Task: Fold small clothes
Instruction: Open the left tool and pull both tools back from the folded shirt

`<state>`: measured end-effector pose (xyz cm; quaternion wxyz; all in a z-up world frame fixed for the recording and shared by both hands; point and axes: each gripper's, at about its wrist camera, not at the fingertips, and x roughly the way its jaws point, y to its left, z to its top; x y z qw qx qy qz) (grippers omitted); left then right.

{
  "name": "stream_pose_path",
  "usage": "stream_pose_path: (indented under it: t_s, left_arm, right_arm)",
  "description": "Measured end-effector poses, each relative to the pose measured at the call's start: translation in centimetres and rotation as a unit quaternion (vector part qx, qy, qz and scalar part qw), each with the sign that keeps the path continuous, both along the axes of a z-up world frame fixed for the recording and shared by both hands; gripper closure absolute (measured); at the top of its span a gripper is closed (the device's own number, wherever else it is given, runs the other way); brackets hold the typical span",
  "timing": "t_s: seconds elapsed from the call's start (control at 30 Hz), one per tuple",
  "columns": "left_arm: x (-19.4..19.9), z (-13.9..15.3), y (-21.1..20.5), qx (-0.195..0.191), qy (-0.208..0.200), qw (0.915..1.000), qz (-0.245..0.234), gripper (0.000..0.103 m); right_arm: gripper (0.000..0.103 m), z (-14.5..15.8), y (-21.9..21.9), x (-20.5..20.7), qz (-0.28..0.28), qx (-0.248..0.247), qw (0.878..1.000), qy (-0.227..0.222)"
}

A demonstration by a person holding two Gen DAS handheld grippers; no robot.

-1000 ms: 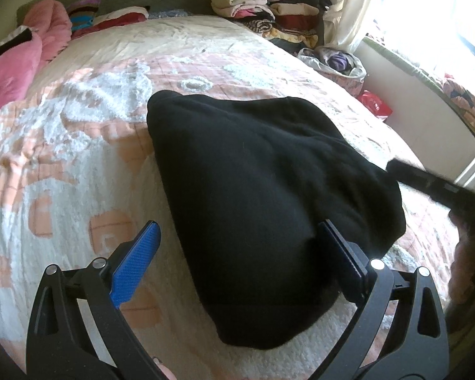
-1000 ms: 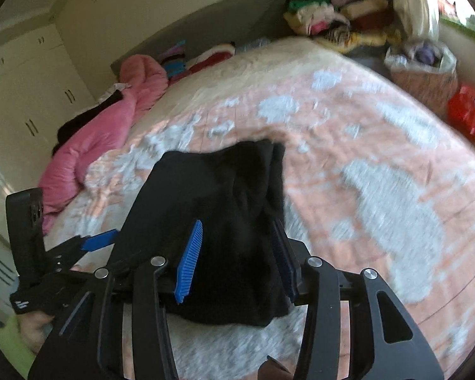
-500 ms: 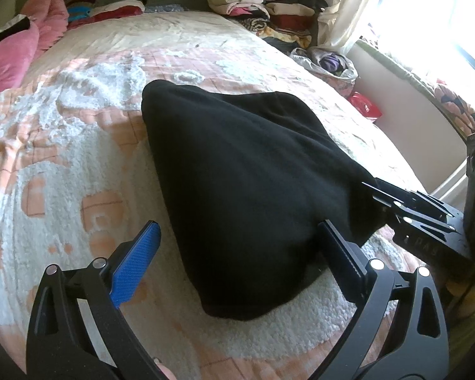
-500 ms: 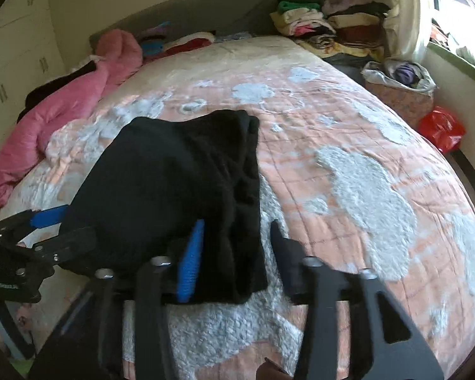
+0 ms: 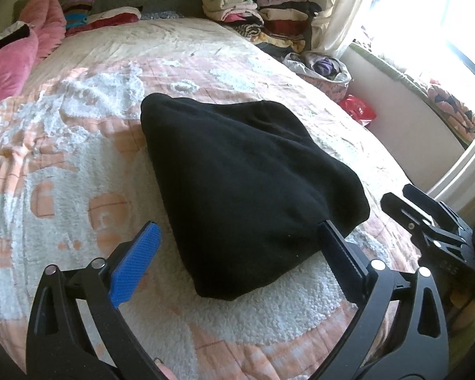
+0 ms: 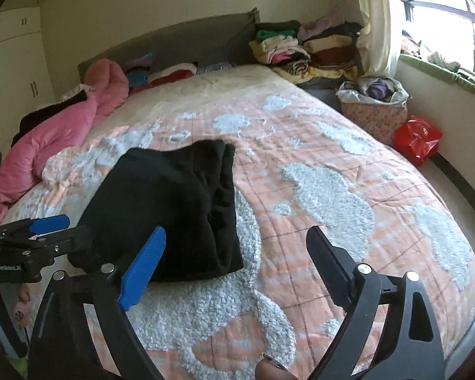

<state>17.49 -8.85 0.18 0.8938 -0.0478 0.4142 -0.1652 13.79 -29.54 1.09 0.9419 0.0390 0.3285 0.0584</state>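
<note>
While the folded black garment (image 5: pixel 247 186) lies flat on the bed (image 5: pixel 79 171), both pairs of tongs hang over its near end with nothing gripped. The left tongs (image 5: pixel 237 237) stand wide apart: the blue pad (image 5: pixel 136 262) hovers over the blanket to the left of the cloth, and the dark right finger (image 5: pixel 342 253) sits at the garment's near right corner, whether touching it I cannot tell. No cloth is pinched between them. The right tongs (image 6: pixel 234 247) are opening and stand wide too; in their own view the blue pad (image 6: pixel 142 272) overlaps the near edge of the garment (image 6: pixel 174 209), while the dark finger (image 6: pixel 329 266) is out over bare blanket to the right. Nothing is caught between these fingers either.

The garment rests in the near-middle of the bed, on a peach and white fleecy blanket (image 6: pixel 316 190), with its stacked folded edges facing right in the right wrist view. A pink quilt (image 6: pixel 63 126) is heaped along the far left side. A stack of folded clothes (image 6: pixel 304 47) stands in the far right corner by the curtain (image 6: pixel 373 22). A basket of laundry (image 6: pixel 373 104) and a red bag (image 6: pixel 418 139) sit on the floor to the right of the bed.
</note>
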Motion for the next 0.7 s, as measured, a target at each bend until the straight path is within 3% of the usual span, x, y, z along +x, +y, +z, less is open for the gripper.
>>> stream_pose_path:
  t_s: [0.7]
  left_arm:
    - [-3.4,2.3,1.6,-0.007,-0.034,0.9994,0.008,0.009]
  right_arm:
    - [0.005,2.8,0.9,-5.3,-0.015,-0.016,0.998,-0.054]
